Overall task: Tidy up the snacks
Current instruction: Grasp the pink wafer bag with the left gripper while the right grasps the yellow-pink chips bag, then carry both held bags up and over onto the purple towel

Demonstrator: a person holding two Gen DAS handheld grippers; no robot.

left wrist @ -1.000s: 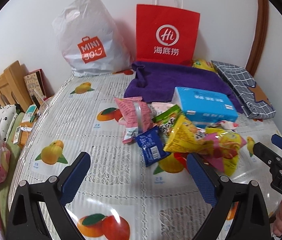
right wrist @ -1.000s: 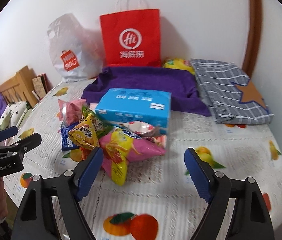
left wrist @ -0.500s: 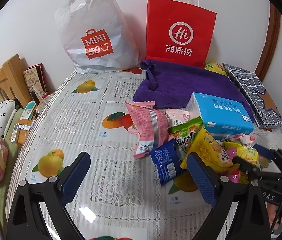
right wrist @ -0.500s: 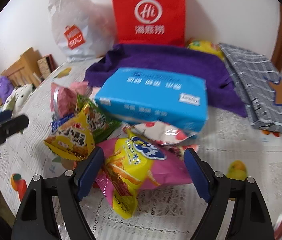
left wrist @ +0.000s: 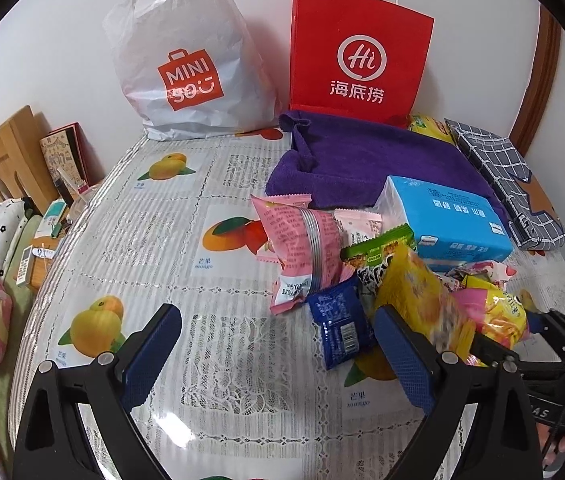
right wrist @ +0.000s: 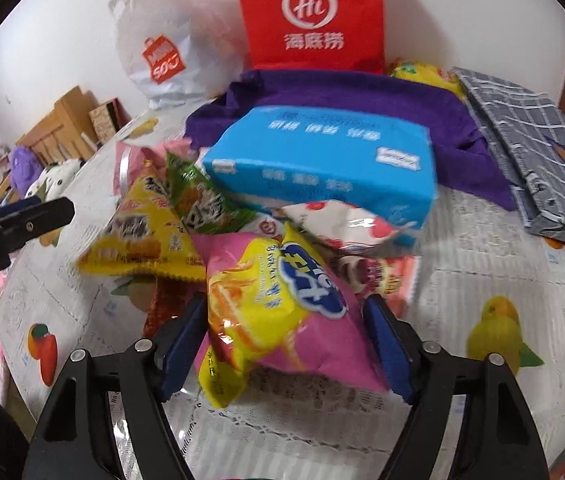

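- Right gripper (right wrist: 284,354): fingers spread, one either side of the chip bag (right wrist: 278,304); contact cannot be confirmed.
- Chip bag: pink and yellow, lower centre of the right wrist view, long axis running from lower left to upper right, on the table (right wrist: 494,272).
- Left gripper (left wrist: 278,354): fingers spread, nothing between them, lower centre of its frame.
- Snack pile (left wrist: 362,276): centre right; count uncertain, packets overlap.
- One tissue pack (left wrist: 444,218), one red bag (left wrist: 358,56), one white bag (left wrist: 186,64).
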